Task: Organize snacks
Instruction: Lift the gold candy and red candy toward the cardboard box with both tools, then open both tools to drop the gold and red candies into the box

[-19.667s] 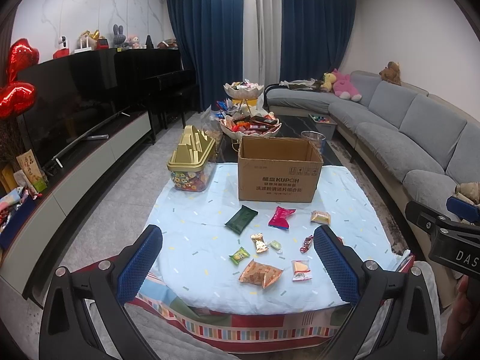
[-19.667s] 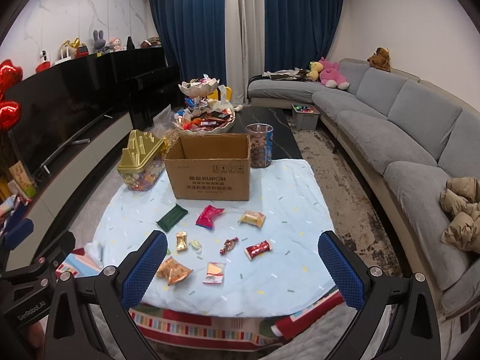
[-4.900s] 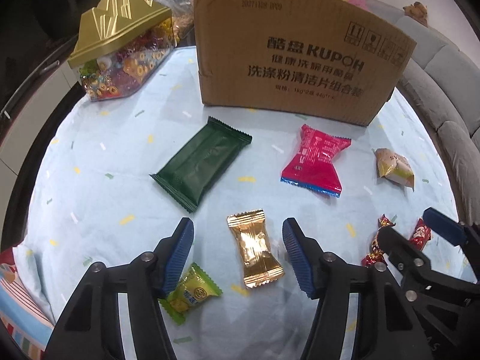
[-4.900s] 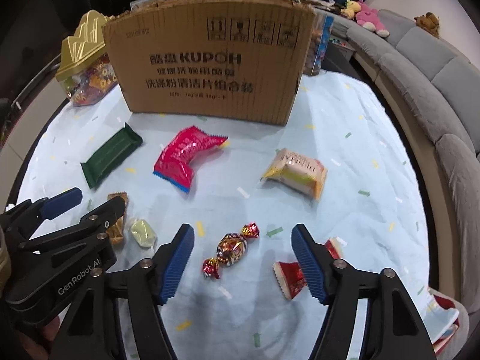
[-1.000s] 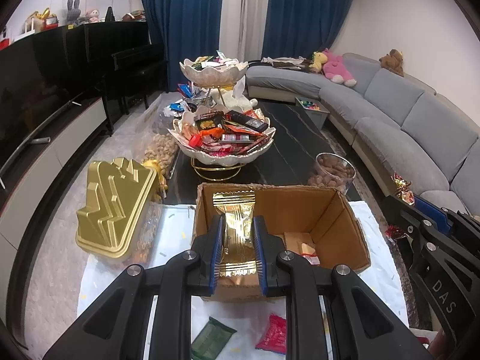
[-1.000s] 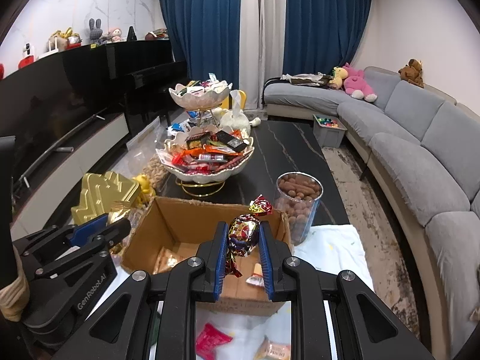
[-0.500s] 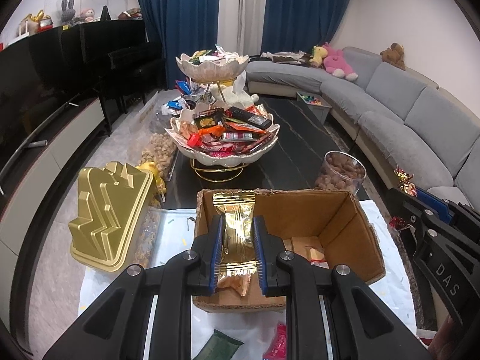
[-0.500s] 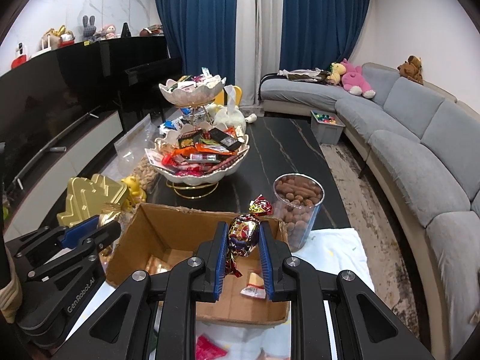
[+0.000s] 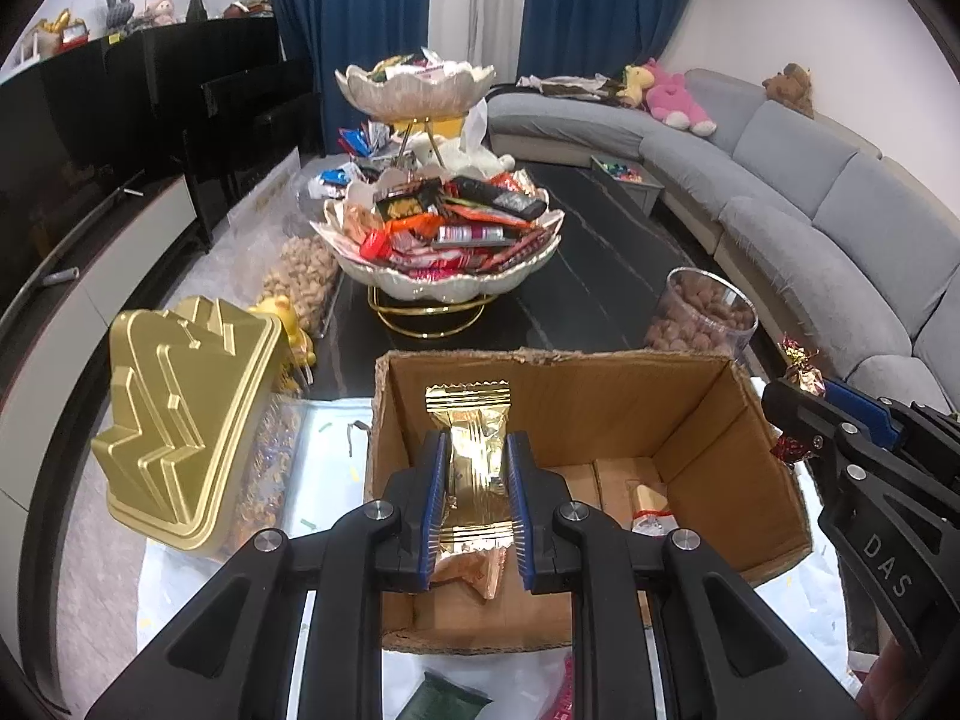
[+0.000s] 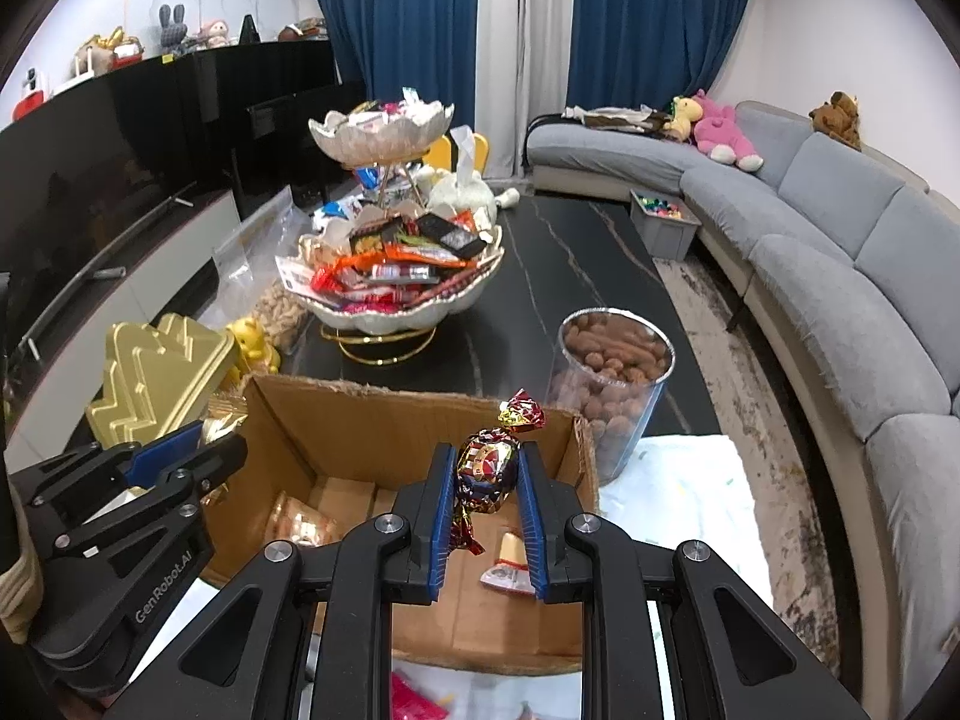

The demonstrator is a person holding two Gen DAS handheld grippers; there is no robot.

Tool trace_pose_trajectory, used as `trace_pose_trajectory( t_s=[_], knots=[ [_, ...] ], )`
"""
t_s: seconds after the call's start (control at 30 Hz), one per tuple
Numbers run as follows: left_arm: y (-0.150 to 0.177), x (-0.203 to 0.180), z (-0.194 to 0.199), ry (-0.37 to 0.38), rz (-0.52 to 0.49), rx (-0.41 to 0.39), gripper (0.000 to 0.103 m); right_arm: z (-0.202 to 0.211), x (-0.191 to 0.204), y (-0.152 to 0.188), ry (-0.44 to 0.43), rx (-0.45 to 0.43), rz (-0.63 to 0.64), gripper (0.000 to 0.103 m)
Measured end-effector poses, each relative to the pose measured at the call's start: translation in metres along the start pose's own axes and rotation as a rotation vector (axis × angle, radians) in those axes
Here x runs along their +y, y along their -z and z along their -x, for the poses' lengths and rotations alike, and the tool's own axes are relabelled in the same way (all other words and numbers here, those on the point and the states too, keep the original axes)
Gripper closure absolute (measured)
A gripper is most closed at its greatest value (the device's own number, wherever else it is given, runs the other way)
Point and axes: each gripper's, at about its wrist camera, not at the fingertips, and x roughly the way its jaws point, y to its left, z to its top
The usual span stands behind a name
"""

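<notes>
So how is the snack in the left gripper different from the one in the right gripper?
The gold packet in the left gripper is a flat, long pouch with crimped ends; the wrapped candy in the right gripper is a round ball with twisted ends. The gold packet is one plain colour, the wrapped candy is dark with red and gold. Both are shiny foil, clamped upright above the open cardboard box.

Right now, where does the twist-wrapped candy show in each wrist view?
Left wrist: the candy is at the right edge, in the right gripper.
Right wrist: the candy is centre, clamped over the box.
Shared landmark: the nut jar.
</notes>
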Motion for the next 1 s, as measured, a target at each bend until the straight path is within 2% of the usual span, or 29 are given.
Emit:
trace_pose_trajectory(
  t_s=[0.37, 0.43, 0.47, 0.5, 0.63, 0.73, 0.9, 1.0],
  knots=[
    [0.004, 0.004, -0.018, 0.012, 0.006, 0.037, 0.082, -0.025, 0.001, 0.006, -0.015, 0.054, 0.006, 0.081],
    [0.002, 0.004, -0.018, 0.018, 0.008, 0.037, 0.078, -0.025, 0.000, 0.006, -0.020, 0.052, 0.005, 0.080],
    [0.002, 0.005, -0.016, 0.022, 0.010, 0.035, 0.071, -0.024, -0.001, 0.006, -0.016, 0.049, 0.005, 0.080],
    [0.002, 0.005, -0.014, 0.020, 0.012, 0.029, 0.065, -0.024, -0.001, 0.006, -0.015, 0.047, 0.004, 0.077],
    [0.000, 0.005, -0.008, 0.013, 0.011, 0.015, 0.050, -0.017, -0.005, 0.003, 0.010, 0.017, -0.007, 0.043],
    [0.000, 0.007, -0.002, -0.002, 0.011, 0.005, 0.042, -0.010, -0.007, 0.000, 0.035, -0.010, -0.010, 0.030],
    [-0.002, 0.009, 0.010, -0.020, 0.019, -0.015, 0.028, 0.000, -0.010, -0.003, 0.052, -0.024, -0.012, 0.028],
    [-0.004, 0.010, 0.019, -0.025, 0.018, -0.026, 0.026, 0.007, -0.012, -0.004, 0.054, -0.032, -0.020, 0.028]
  ],
)
